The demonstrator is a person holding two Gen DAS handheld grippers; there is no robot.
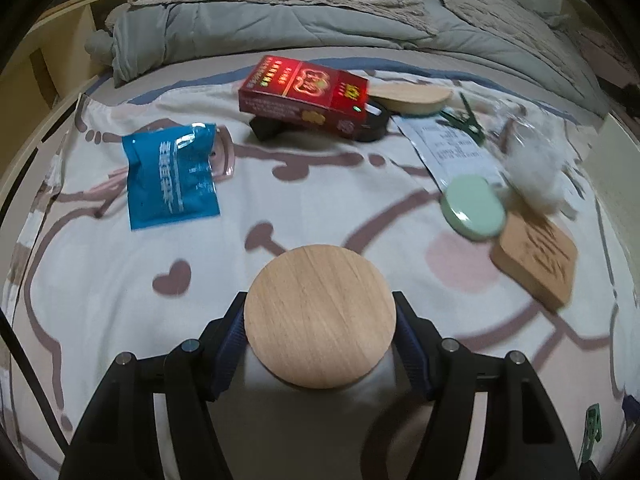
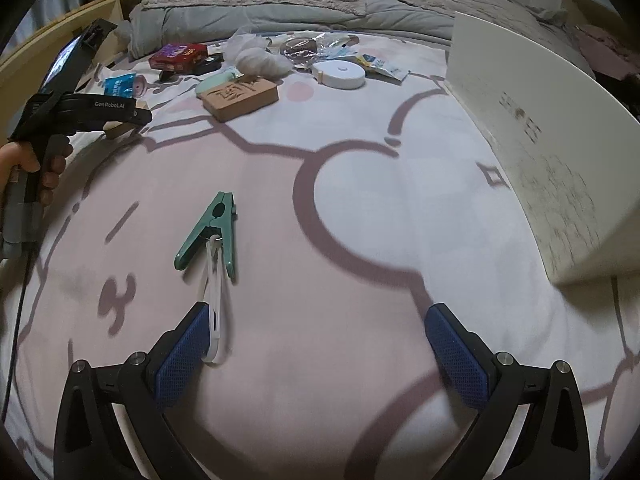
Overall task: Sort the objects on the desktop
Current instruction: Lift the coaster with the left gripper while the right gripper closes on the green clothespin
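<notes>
The left gripper (image 1: 320, 336) is clamped on a round wooden lid (image 1: 319, 315), ready to sort it. The right gripper (image 2: 316, 344) is wide apart, with the green clothespin (image 2: 212, 232) at its eleven o'clock, maybe next.

A round lid (image 1: 320, 316) is sitting between the left hand-held gripper's (image 1: 320, 320) fingers, a packet (image 1: 170, 176) lying toward the bed's (image 1: 100, 300) left edge, a carton (image 1: 304, 96) resting behind, a coaster (image 1: 536, 260) lying right.

- You can see a gray blanket (image 1: 280, 16) bunched up at the back.
- You see a cartoon bed sheet (image 2: 360, 280) spread under everything.
- A wooden bed frame (image 2: 80, 16) stands far left.
</notes>
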